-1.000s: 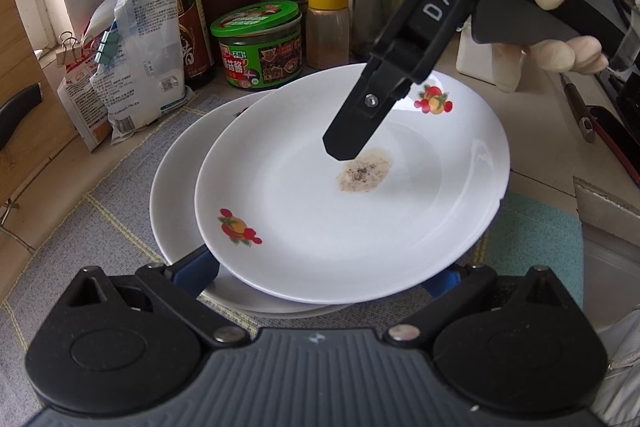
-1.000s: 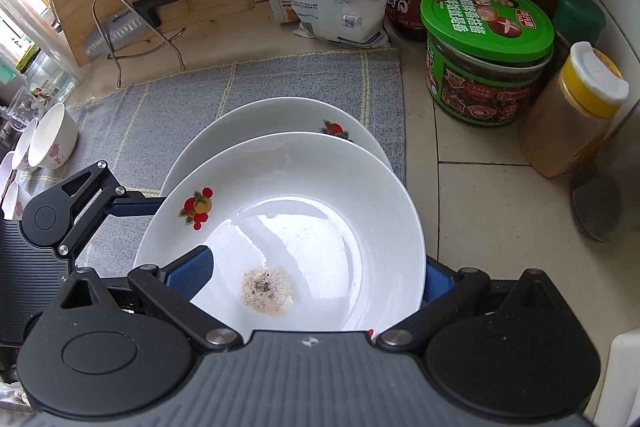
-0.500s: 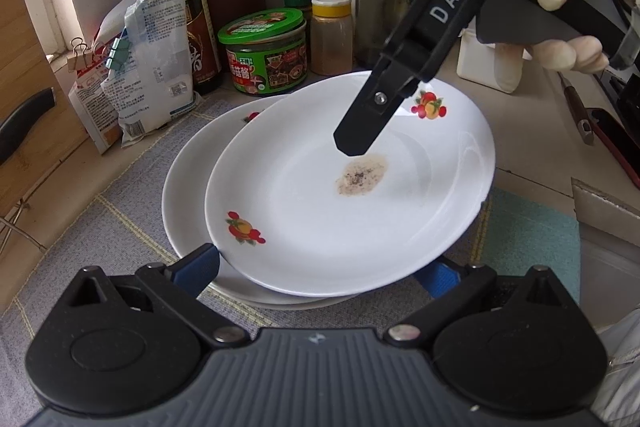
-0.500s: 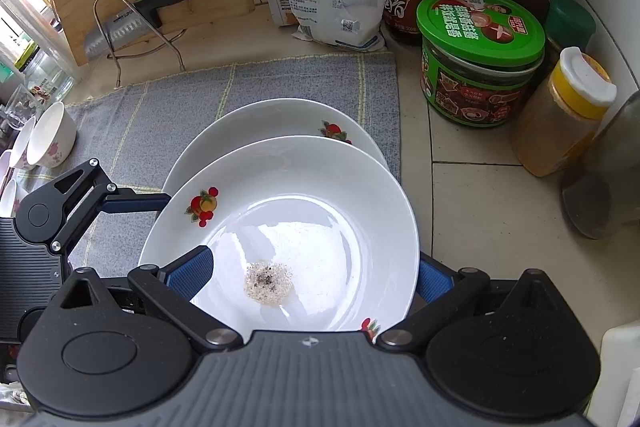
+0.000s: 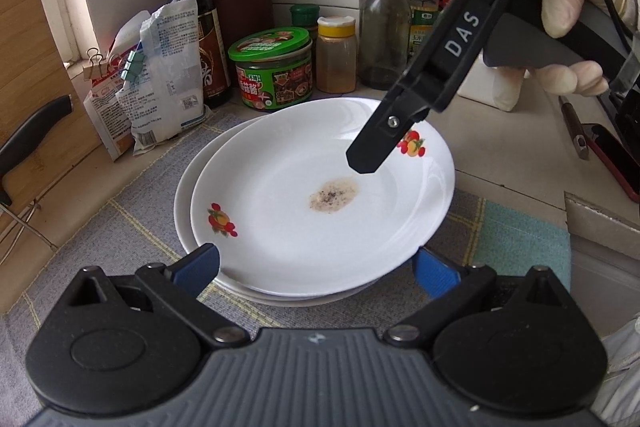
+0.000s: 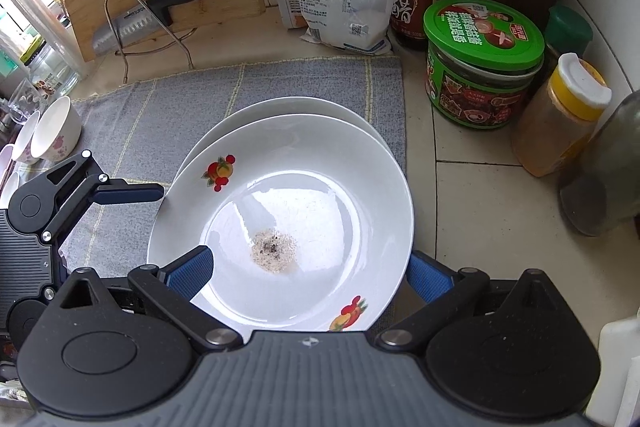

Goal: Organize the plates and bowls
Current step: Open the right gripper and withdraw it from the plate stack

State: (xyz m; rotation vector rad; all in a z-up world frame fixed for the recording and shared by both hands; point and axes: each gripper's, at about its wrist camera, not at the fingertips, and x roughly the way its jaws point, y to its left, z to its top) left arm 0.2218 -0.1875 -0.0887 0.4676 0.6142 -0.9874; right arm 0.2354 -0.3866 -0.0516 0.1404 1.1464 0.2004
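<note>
- Evidently a seating step: top plate (image 5: pixel 320 155) resting askew on the lower plate (image 5: pixel 185 187), pushed toward the jars, both on the grey mat (image 5: pixel 120 227) on the table (image 6: pixel 480 195).
- Best done by squaring the top plate over the lower one before anything gets lifted; judged from the crescent of lower rim showing on one side only.
- Worth nudging at the rim rather than the well, keeping clear of the brown speckled residue (image 5: pixel 332 195) in the middle.
- Keep pushes low and slow; glazed plate on glazed plate probably slides easily, and the green-lidded jar (image 5: pixel 272 67) stands just beyond the far rim.
- Left hand-held gripper (image 5: pixel 314 257): spread wide, blue pads either side of the near rim, low and level with the mat, clamping nothing.
- Right hand-held gripper (image 6: pixel 310 259): also spread wide, gripping nothing; pitched steeply downward, one of its fingers (image 5: pixel 372 151) over the plate's well close to the fruit motif, contact with the glaze impossible to tell.
- Gloved hand (image 5: pixel 568 15) wrapped round the right handle, high and behind the plates.
- Small bowls (image 6: pixel 56 131) well apart at the mat's far edge, seemingly waiting for their turn.
</note>
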